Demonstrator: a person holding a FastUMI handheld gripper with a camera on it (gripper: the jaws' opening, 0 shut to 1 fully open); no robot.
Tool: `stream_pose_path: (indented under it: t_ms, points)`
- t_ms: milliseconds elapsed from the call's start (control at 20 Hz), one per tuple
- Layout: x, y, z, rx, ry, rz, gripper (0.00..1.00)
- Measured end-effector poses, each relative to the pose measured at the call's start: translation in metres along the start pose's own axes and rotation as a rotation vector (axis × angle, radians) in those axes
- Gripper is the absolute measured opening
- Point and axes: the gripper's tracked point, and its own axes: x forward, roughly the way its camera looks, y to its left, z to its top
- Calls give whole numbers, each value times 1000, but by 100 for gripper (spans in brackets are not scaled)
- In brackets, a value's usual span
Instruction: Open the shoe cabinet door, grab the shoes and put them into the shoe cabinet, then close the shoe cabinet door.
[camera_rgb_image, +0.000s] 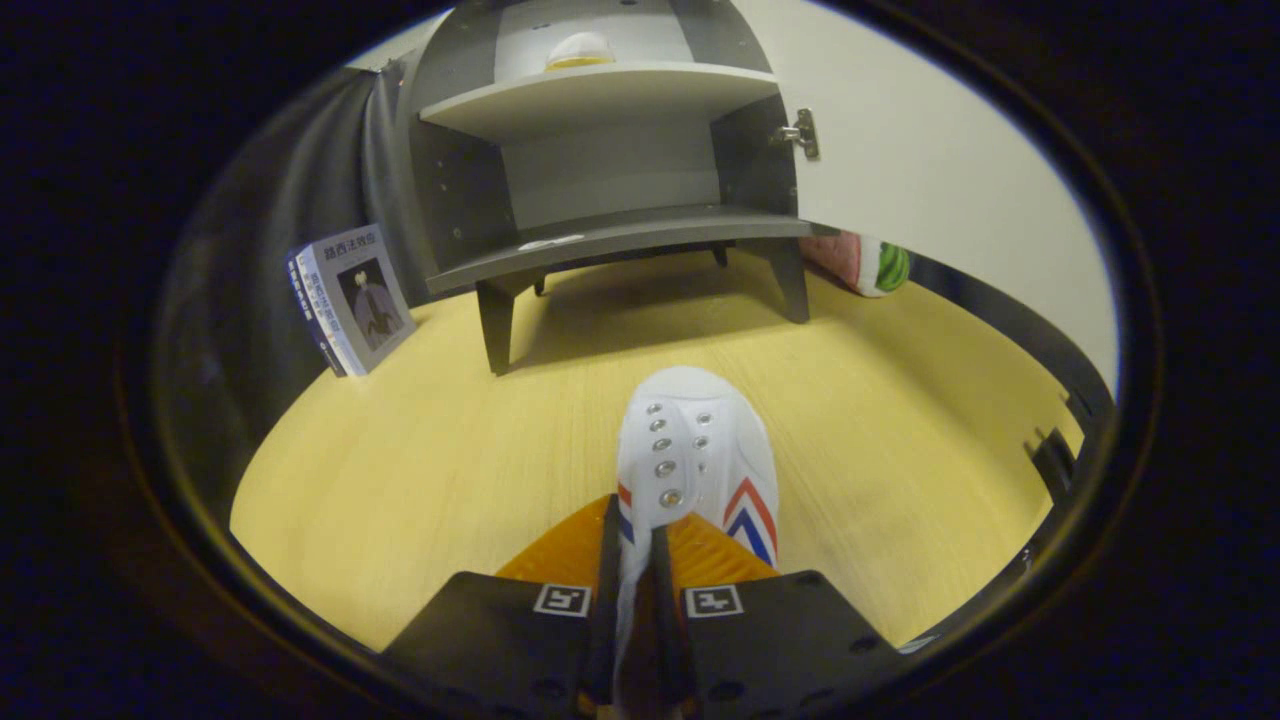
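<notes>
Door step looks done: the grey wooden shoe cabinet (610, 180) stands with its white door (930, 170) swung open. Carrying step in hand. Gripper (636, 560) fingers nearly closed, pinching the side wall of the white canvas shoe with red and blue chevrons (695, 460), toe pointing at the cabinet, well short of it over the yellow wooden tabletop (420, 470). Next move likely: advance and set the shoe on the cabinet's bottom shelf (620, 240); a second shoe (580, 50) sits on the upper one.

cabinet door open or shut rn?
Open. The door is swung aside on its hinge, shelves exposed. Tongs pinch the white shoe.
</notes>
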Motion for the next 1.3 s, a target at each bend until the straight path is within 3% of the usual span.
stream_pose_path:
  t_ms: [250, 750, 1000, 1300]
  points:
    - [-1, 5, 1, -19, -8, 47, 4]
    - [-16, -2, 39, -6, -51, 77, 3]
    - [-46, 0, 102, -26, -118, 71, 2]
    - [-111, 9, 224, -62, -233, 18, 2]
